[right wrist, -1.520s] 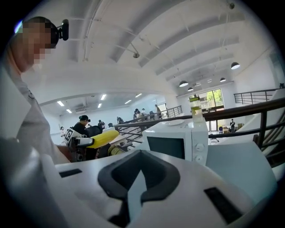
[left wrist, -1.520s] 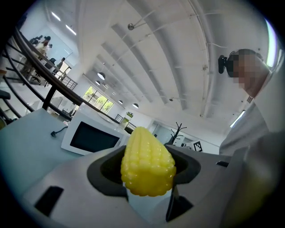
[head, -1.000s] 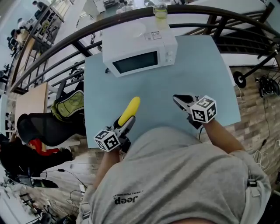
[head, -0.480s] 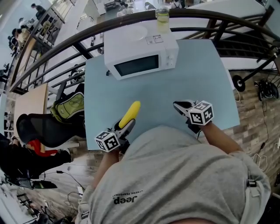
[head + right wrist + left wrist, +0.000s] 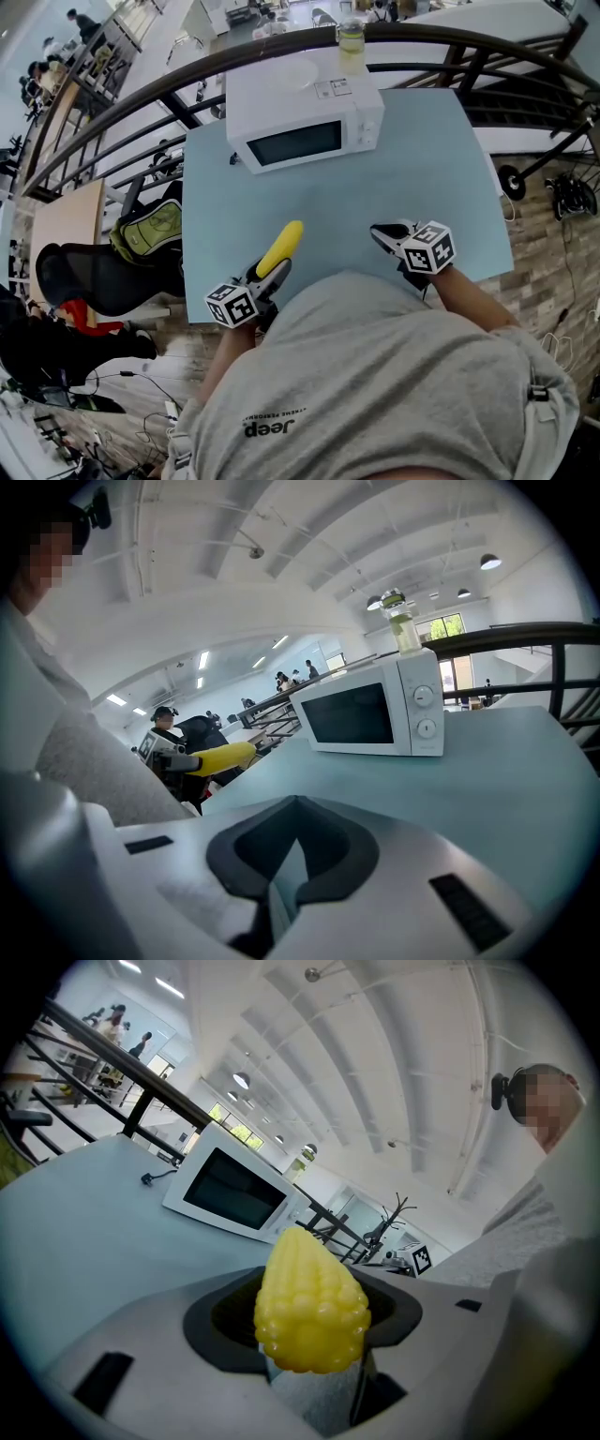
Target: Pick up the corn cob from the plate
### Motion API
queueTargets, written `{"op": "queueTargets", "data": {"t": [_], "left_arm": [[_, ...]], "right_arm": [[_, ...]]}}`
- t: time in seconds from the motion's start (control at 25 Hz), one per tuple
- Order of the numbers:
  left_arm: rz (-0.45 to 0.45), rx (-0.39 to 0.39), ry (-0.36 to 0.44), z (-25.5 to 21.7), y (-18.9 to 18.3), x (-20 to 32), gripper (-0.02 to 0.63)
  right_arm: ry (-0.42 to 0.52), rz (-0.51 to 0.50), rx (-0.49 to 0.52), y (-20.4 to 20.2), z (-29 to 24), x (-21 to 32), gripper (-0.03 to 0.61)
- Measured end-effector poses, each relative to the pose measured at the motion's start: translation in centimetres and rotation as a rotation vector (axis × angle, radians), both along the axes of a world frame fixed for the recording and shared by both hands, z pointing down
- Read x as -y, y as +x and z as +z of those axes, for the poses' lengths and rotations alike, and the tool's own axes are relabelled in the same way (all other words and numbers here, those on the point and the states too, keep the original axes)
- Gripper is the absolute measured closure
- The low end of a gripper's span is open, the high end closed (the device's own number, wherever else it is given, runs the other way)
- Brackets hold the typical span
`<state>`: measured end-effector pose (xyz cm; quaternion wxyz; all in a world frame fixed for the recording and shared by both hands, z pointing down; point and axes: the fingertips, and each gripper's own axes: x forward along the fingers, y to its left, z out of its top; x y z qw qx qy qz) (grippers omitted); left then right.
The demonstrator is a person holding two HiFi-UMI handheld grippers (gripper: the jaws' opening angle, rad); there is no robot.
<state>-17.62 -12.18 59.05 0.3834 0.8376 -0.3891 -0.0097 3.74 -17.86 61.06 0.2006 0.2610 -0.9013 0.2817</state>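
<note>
Corn cob point(image 5: 280, 248) is up off the table point(image 5: 422, 169), held by its butt end in the left gripper point(image 5: 270, 274), w/ most of its length sticking out past the jaws toward the microwave point(image 5: 305, 117). Main risk, judging from that: the grip is at one end only, so the long free end could lever down & the cob pivot or slide out, esp. w/ a quick swing or tilt. Rounded, bumpy kernels give the pads little flat to bite on, and squeezing harder could pop it out fwd. Cob looks bright yellow, a bit glossy, tapered to a blunt tip, kernel rows even, no husk; prob. a plastic one. Left jaws stand wide but clamped on it, both sides touching. Right gripper point(image 5: 382, 232) is empty, jaws together, low over the near right part of the table, well apart from the cob. A bottle point(image 5: 350, 37) stands on top of the microwave.
</note>
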Motion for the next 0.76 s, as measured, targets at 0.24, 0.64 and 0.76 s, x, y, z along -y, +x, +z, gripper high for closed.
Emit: {"op": "queueTargets", "data": {"t": [0.24, 0.64, 0.76], "left_arm": [[0.001, 0.0, 0.005, -0.15, 0.06, -0.37, 0.354], [0.003, -0.003, -0.001, 0.16, 0.15, -0.66, 0.354], [0.006, 0.0, -0.004, 0.27, 0.11, -0.81, 0.354]], "right_arm": [[0.005, -0.007, -0.01, 0.09, 0.01, -0.49, 0.565], [0.0, -0.01, -0.019, 0.22, 0.5, -0.85, 0.565], [0.0, -0.014, -0.024, 0.14, 0.53, -1.0, 0.565]]}}
